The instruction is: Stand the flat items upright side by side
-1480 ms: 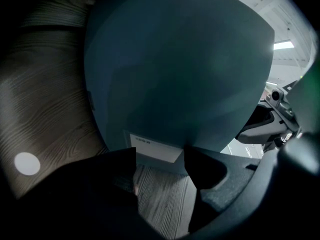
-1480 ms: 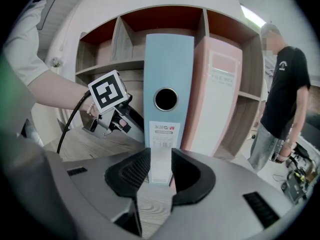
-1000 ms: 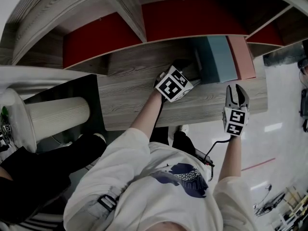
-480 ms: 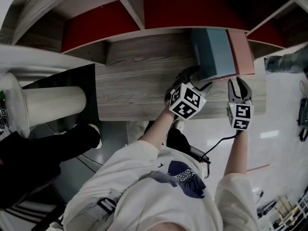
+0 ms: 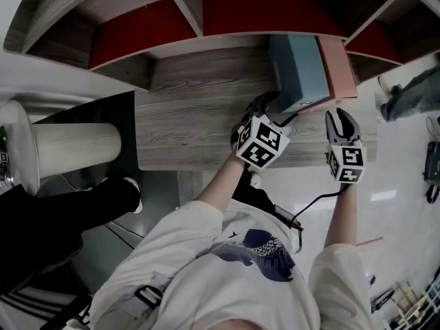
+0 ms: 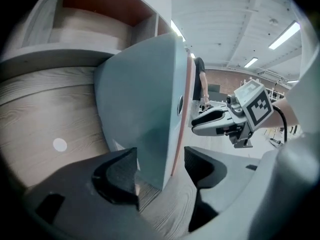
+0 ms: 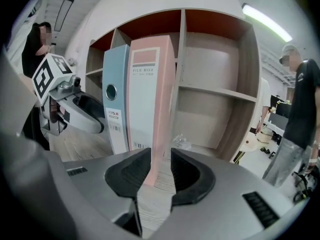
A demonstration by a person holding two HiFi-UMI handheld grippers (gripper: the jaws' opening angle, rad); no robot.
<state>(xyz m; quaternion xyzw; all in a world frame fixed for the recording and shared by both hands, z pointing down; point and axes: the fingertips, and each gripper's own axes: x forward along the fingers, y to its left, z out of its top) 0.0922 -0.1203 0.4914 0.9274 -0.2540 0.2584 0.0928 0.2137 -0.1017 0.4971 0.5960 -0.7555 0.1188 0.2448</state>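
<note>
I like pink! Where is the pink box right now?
In the right gripper view, the pink box stands upright on the shelf, right of the blue box.

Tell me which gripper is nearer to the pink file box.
Right. The right gripper straddles a corner of the pink file box; the left gripper is at the blue file box beside it.

The pink binder (image 7: 150, 84) is showing "FILE BOX" on its spine label. Just left of it, the blue binder (image 7: 116, 74) is carrying print too small to read.
</note>
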